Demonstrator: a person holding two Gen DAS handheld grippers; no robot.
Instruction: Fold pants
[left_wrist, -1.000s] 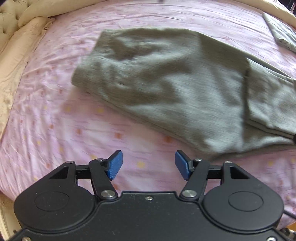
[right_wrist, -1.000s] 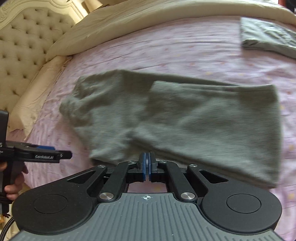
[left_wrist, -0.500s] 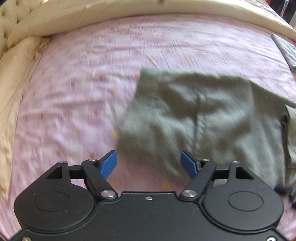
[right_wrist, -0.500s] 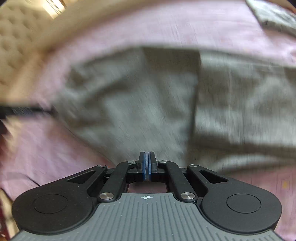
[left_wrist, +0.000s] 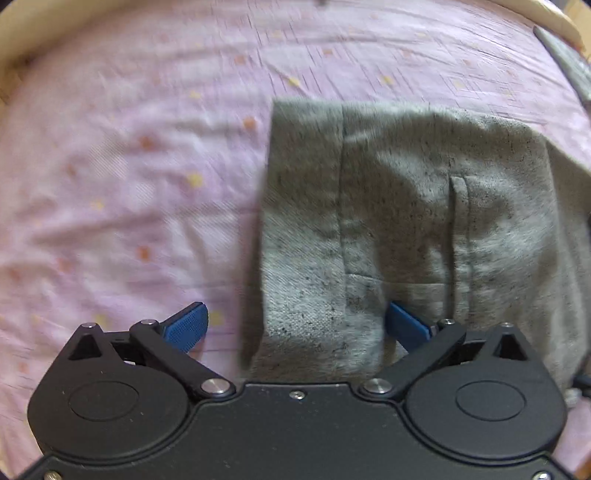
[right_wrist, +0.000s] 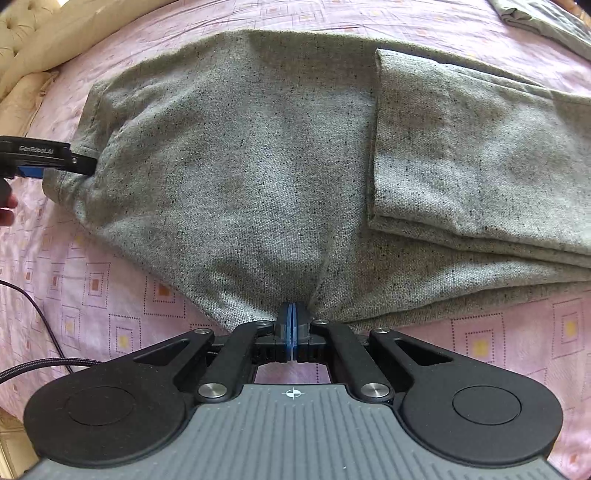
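Left gripper (left_wrist: 295, 325): low over bed, blue fingers spread astride waistband edge of speckled grey fabric pants (left_wrist: 406, 221).
Right gripper (right_wrist: 291, 317): fingers pressed together, pinching pants' near edge.
Hidden: pinched hem.

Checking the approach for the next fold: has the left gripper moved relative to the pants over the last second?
Yes. The left gripper has closed in on the pants; their edge now sits between its open fingers, against the pink bedsheet.
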